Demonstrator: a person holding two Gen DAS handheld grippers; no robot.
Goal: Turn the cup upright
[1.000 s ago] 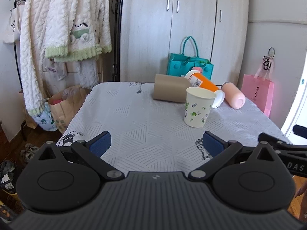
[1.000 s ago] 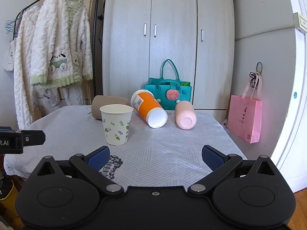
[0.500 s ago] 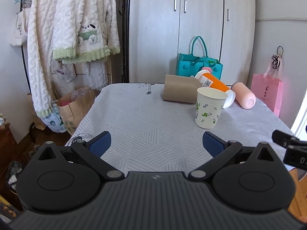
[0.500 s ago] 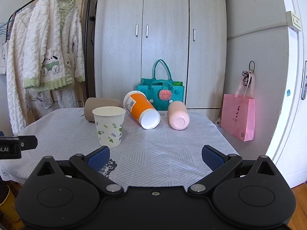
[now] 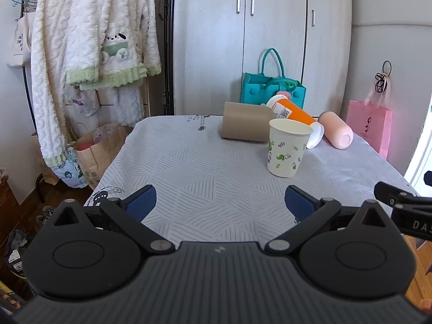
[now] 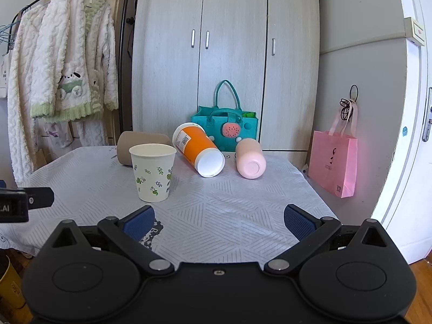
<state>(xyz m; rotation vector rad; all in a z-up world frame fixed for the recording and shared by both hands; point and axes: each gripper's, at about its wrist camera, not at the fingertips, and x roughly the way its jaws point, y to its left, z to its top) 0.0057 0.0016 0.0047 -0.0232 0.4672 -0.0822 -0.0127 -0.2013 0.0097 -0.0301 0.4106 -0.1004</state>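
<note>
A white paper cup printed with green leaves stands upright, mouth up, on the worktop, which is covered by a pale grey cloth with a striped triangle pattern. Behind the white paper cup three other cups lie on their sides: a plain brown paper cup touching or just behind it, an orange cup with a white rim and a label with its open mouth facing the camera, and a smooth pink cup showing its base, just beside the orange one.

The left claw is released, its blue-padded fingers spread wide and grasping nothing, held over the near edge of the worktop, well apart from the cups. The right claw is likewise spread wide and empty, low over the near edge, with the leaf-printed cup ahead and to its left. Each claw's black body shows at the margin of the other's view.

Beyond the worktop a teal felt bag sits before a pale grey wardrobe; a pink paper bag hangs at right, and a fluffy white robe with green trim hangs on a rack at left
</note>
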